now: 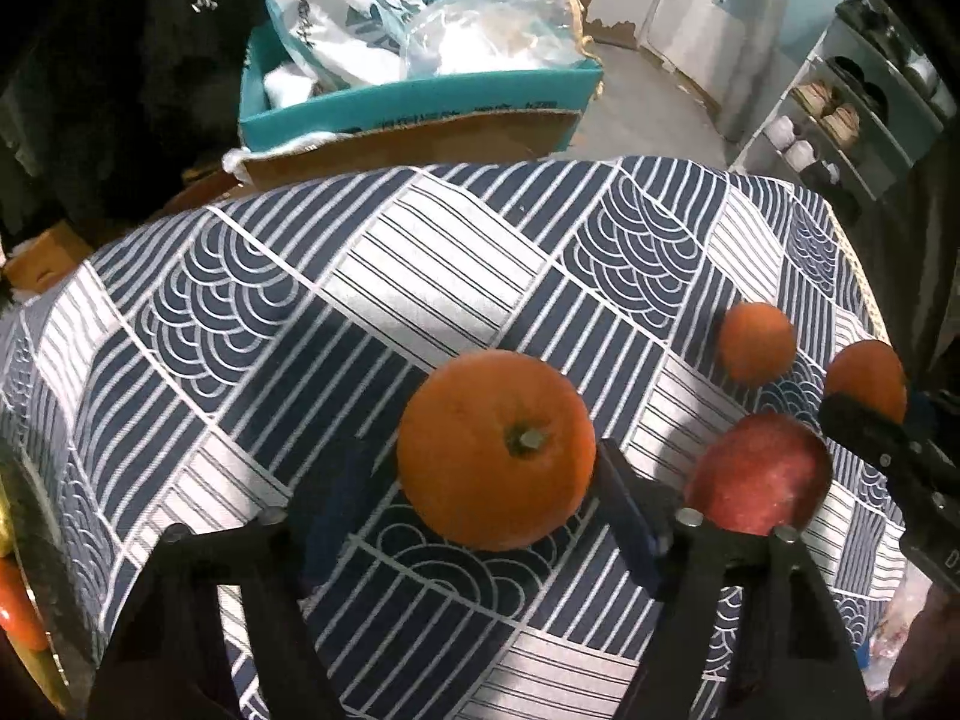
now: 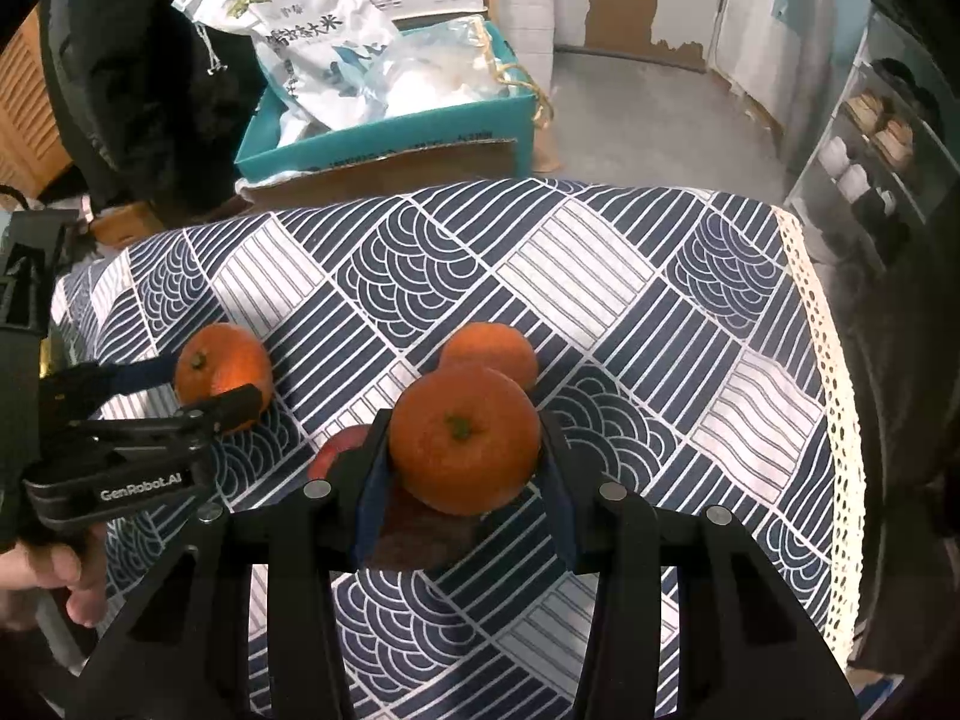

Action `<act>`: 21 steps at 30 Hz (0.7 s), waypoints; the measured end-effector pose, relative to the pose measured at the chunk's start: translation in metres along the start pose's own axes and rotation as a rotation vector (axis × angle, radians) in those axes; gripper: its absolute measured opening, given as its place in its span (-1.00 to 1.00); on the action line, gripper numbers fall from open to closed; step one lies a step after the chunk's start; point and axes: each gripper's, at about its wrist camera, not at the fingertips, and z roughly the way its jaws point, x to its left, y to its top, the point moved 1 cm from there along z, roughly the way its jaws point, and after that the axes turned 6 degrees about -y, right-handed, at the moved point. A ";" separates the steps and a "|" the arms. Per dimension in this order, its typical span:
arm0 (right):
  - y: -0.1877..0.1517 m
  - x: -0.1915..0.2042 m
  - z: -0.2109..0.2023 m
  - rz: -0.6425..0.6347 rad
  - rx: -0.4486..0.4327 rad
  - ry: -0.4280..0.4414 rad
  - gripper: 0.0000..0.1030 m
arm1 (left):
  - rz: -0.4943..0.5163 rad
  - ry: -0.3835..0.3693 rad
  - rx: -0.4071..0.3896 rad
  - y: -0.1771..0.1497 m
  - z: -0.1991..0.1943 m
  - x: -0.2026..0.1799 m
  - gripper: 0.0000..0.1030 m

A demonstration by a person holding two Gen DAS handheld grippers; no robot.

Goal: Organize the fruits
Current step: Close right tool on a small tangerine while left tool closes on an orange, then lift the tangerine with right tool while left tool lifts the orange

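Left gripper [image 1: 498, 468] clamps one orange [image 1: 497, 449]; right gripper [image 2: 463, 450] clamps another [image 2: 465, 439]. Three oranges in all and one apple [image 1: 757, 474] on the counter [image 2: 600, 276].

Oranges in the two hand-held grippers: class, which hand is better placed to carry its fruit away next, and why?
Right. The right hand-held gripper is clamped on the raised orange, clear above the red apple. The left hand-held gripper grips the stem-up orange, which appears to sit on the tablecloth.
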 end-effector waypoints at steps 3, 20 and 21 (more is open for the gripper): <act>0.000 0.001 0.000 -0.002 0.001 -0.001 -0.14 | 0.014 -0.007 0.005 0.000 0.001 -0.003 0.28; 0.005 0.009 -0.010 -0.023 -0.025 -0.005 -0.14 | 0.016 0.066 -0.053 -0.010 -0.027 0.006 0.23; 0.005 0.009 -0.011 -0.025 -0.027 -0.005 -0.14 | 0.015 0.065 -0.061 -0.010 -0.032 0.006 0.23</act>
